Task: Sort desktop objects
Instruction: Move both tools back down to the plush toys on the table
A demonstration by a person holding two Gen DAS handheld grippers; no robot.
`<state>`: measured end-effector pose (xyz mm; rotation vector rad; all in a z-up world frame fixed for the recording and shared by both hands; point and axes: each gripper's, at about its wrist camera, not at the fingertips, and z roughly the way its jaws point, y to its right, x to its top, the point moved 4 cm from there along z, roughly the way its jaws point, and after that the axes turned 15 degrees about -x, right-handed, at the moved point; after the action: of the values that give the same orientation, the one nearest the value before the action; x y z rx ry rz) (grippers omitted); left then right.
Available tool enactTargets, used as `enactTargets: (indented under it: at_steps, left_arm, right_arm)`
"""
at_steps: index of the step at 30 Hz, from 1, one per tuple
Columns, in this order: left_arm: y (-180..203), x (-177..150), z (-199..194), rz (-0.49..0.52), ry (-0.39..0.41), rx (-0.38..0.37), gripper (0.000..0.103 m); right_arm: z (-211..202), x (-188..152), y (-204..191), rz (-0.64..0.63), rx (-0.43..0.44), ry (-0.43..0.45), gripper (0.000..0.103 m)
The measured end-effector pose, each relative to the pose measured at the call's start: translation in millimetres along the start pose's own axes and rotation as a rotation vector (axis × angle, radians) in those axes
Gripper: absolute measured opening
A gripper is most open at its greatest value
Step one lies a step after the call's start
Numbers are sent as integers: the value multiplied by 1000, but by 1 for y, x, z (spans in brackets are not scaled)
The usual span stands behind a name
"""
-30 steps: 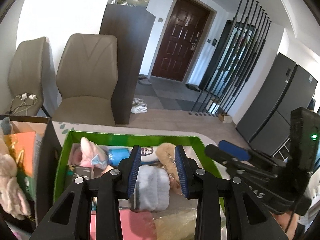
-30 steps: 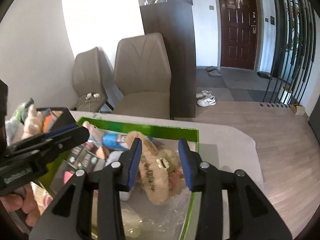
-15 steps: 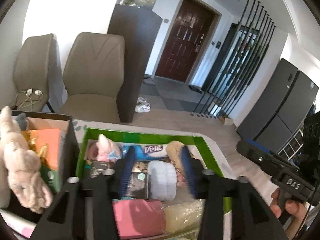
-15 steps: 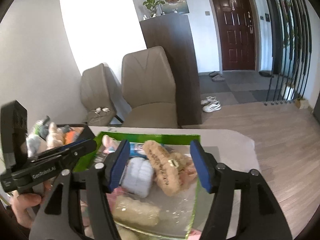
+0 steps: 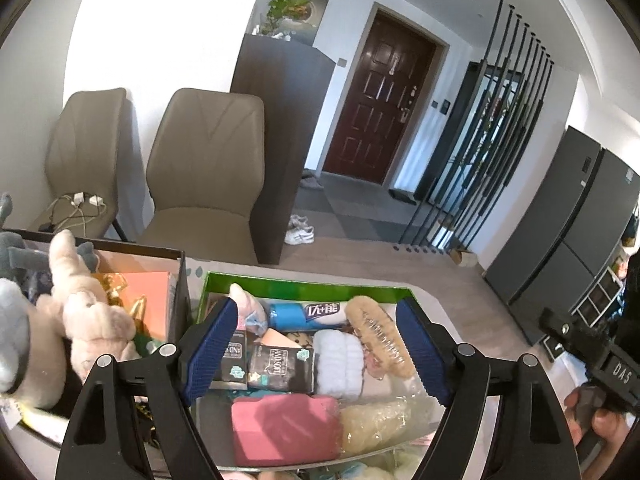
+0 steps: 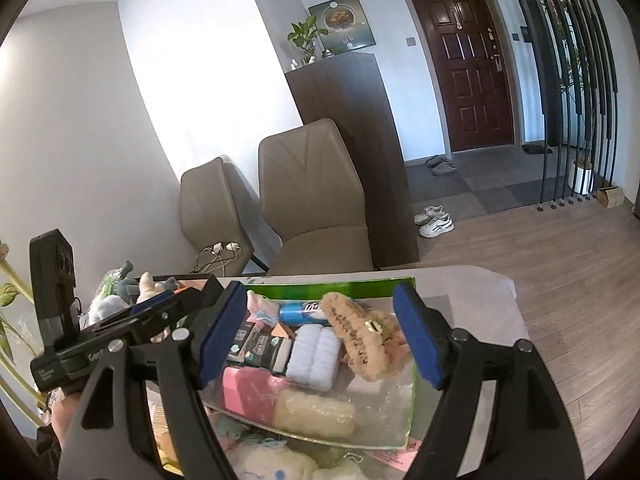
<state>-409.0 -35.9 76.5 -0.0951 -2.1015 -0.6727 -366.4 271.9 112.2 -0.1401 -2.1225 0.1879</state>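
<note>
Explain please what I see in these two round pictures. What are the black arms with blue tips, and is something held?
No robot is here. A person holds hand tools, one in each hand, each carrying a wide-angle camera looking forward along its fingers.

One picture comes from the left tongs, the other from the right tongs. Each also shows the other tool at its edge.

On the table stands a green box holding a pale blue fluffy roll, a beige plush hair clip, dark tissue packs and a pink pouch. Beside it, a dark box holds plush toys.

Both tongs are opening. Nothing is held; the pads touch nothing.
</note>
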Motion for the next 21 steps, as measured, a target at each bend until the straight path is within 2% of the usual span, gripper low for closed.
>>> enactTargets:
  at_steps: [8,15,21]
  left_arm:
    - [-10,-12,-24,-13,8,17,82]
    - [-30,-24,-52,-70,22,39,82]
    - [-37,-39,-64,-98,4,45,82]
  right_arm:
    - [-19,-12,0,16,5,-4,76]
    - [-34,-26,-9,-4,15,-16,76]
    - [-44,-39,-15,-12,24,-38,76]
